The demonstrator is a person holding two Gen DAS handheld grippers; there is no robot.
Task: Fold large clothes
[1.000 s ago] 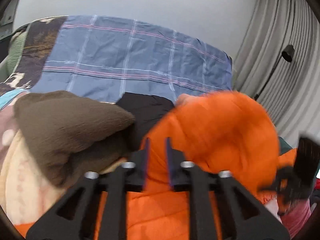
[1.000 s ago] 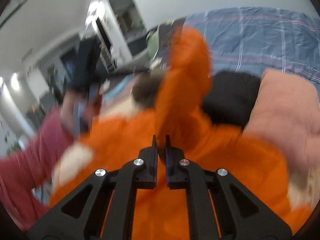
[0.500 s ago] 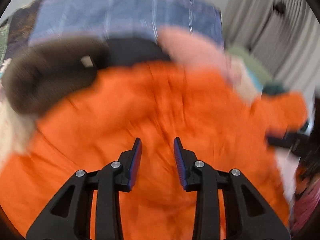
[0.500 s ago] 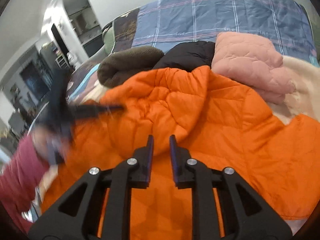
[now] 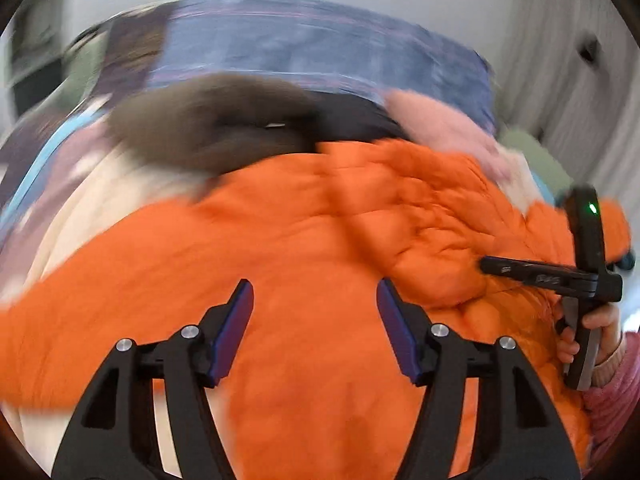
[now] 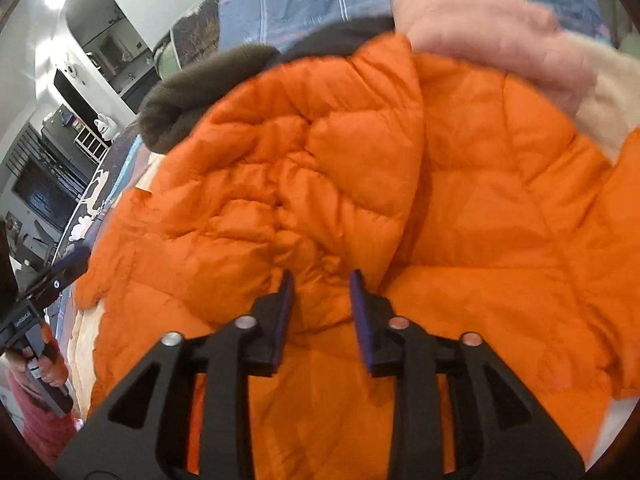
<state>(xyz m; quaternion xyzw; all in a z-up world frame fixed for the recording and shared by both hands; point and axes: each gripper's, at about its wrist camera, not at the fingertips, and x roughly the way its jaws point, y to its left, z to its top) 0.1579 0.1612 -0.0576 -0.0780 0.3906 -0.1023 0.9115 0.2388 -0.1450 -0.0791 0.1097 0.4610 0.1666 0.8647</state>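
Note:
An orange quilted puffer jacket [image 5: 320, 248] lies spread on the bed, hood up toward the far side; it fills the right wrist view [image 6: 460, 208] too. My left gripper [image 5: 316, 292] is open and empty, just above the jacket's body. My right gripper [image 6: 320, 280] is open and empty, its jaws over the base of the hood [image 6: 280, 168]. The right gripper also shows from the side in the left wrist view [image 5: 520, 268], over the jacket's right part. The left wrist view is blurred.
Behind the jacket lie a brown fleece garment [image 6: 192, 88], a black garment [image 6: 340, 32] and a pink puffer [image 6: 500, 36] on a cream blanket [image 5: 104, 200]. A blue checked bed cover [image 5: 320, 40] lies beyond. Curtains [image 5: 580, 80] hang at the right.
Both grippers have let go of the orange jacket and opened wide. The jacket has dropped from held up to lying spread flat on the bed.

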